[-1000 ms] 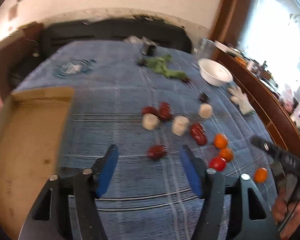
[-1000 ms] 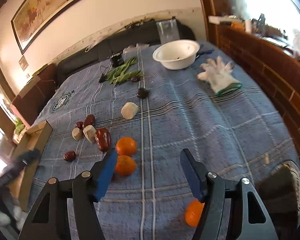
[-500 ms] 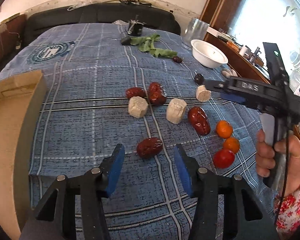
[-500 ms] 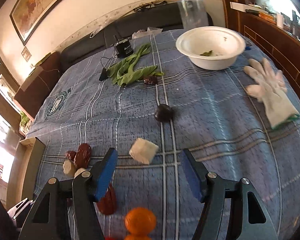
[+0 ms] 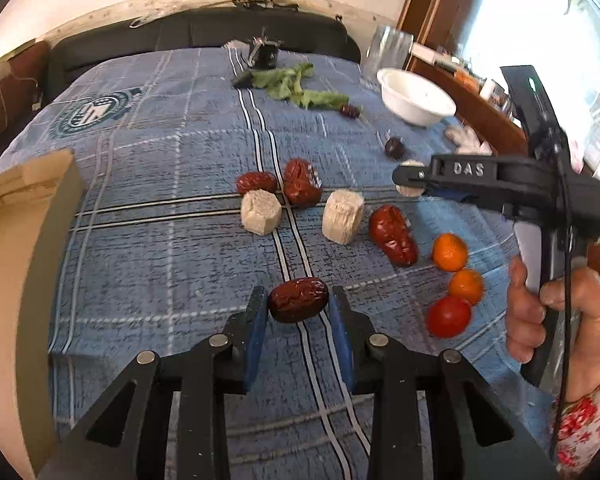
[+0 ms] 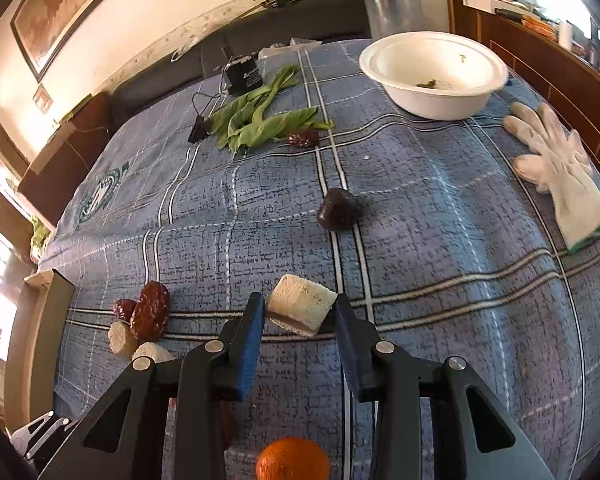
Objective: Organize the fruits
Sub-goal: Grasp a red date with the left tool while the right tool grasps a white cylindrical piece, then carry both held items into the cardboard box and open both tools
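We note the bowl far right on the cloth, holding only green scraps. A box stands at the left edge; its inside is hidden. Left gripper is clamped on a date lying on the near cloth, long axis left-right between the pads. Right gripper is closing on a pale chunk; both pads touch it, and it points far-left to near-right.

We see open cloth left of the red date, up to the cardboard box, while oranges crowd its right.
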`<state>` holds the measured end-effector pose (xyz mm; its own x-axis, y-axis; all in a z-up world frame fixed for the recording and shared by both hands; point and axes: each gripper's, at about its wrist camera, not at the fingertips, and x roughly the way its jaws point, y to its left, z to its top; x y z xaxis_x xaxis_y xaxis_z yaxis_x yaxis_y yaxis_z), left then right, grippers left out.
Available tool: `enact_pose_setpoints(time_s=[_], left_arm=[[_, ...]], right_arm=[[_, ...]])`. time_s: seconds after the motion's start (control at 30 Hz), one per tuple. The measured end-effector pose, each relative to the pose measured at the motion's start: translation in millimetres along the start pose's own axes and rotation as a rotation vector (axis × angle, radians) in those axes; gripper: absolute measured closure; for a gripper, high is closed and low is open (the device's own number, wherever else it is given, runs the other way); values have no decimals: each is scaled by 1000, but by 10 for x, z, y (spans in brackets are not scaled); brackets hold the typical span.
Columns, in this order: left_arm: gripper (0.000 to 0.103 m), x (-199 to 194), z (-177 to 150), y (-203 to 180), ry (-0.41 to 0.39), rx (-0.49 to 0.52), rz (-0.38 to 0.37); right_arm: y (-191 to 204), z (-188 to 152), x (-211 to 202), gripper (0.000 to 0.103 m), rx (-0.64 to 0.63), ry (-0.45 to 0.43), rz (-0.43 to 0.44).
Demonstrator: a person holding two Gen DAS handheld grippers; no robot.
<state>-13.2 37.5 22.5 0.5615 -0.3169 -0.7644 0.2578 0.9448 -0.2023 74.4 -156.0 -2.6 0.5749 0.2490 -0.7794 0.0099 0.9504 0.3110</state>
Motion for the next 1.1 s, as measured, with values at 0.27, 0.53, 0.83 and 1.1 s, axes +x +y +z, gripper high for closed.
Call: enact_pose_setpoints(time_s=[0.27,0.53,0.83,1.1], left_arm=[[73,-1057,-4,-19,-180,-33,-98],[73,-2610,273,454,-401,-82,-118],[72,-2904,1319,1466,-380,-65,336],[73,-1620,1044,2534,-183,-280,244]], right_arm=[[428,-113,-924,65,-93,-146,77],[1320,0,-2203,65,-247,-329,284],[2556,745,-2729,65,-345,-384,407],[3180,354,-884,65,-399,-74,367]])
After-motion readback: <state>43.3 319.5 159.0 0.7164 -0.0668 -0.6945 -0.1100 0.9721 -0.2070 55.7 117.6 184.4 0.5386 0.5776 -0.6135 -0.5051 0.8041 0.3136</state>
